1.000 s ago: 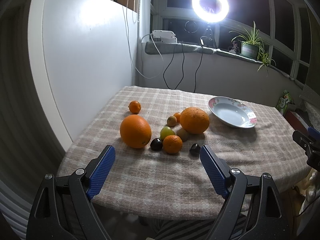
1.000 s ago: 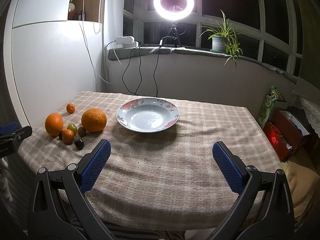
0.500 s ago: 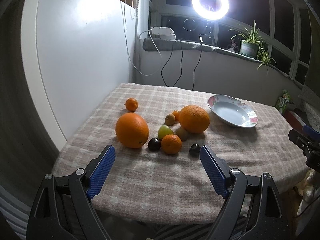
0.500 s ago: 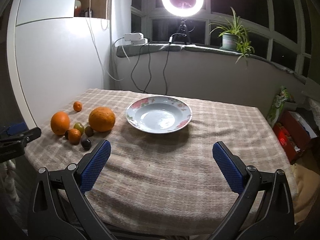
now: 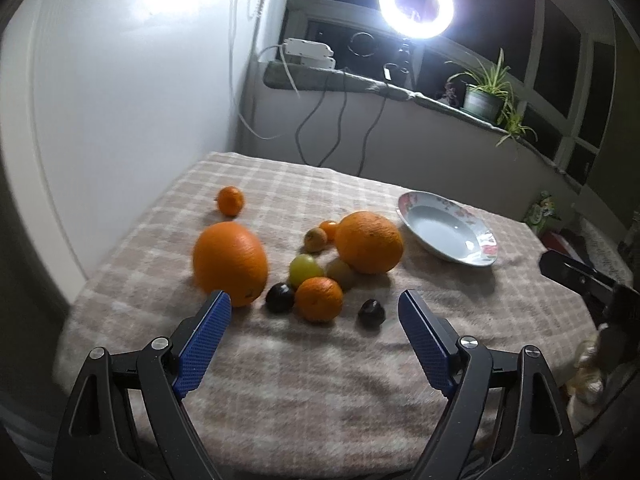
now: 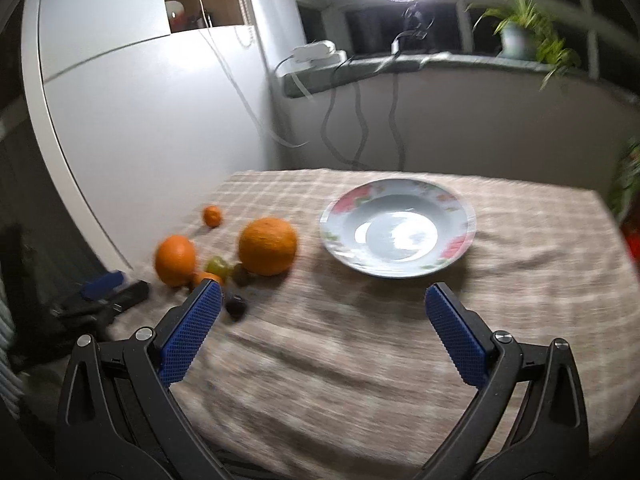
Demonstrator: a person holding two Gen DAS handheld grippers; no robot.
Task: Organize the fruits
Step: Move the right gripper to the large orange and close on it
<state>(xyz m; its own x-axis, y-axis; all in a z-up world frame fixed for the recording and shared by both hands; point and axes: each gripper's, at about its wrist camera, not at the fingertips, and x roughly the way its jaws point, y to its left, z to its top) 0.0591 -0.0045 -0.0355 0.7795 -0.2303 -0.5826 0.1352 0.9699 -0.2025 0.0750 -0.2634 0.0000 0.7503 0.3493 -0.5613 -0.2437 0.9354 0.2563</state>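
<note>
Here your left gripper (image 5: 314,302) hangs over the near edge of the table (image 5: 320,392), its blue pads (image 5: 204,338) spread wide with nothing between them. Just ahead of it the fruit sits in a loose cluster on the checked cloth: a big orange (image 5: 230,262) on the left, a second big orange (image 5: 369,242) on the right, and smaller pieces between them. A mandarin (image 5: 319,299) lies nearest you, with a dark plum (image 5: 280,298) touching its left side and another plum (image 5: 371,313) a little apart to its right. A green fruit (image 5: 305,269) sits behind the mandarin. One tangerine (image 5: 230,200) lies alone, well back toward the wall.

Your right gripper (image 6: 320,304) is also held wide apart and empty, above the cloth on the near side of the plate (image 6: 460,236). The plate holds no fruit and stands just right of the cluster, close to the second orange. That view is blurred, so the small fruits are hard to tell apart there. A ring light (image 5: 416,0) shines from the sill behind.
</note>
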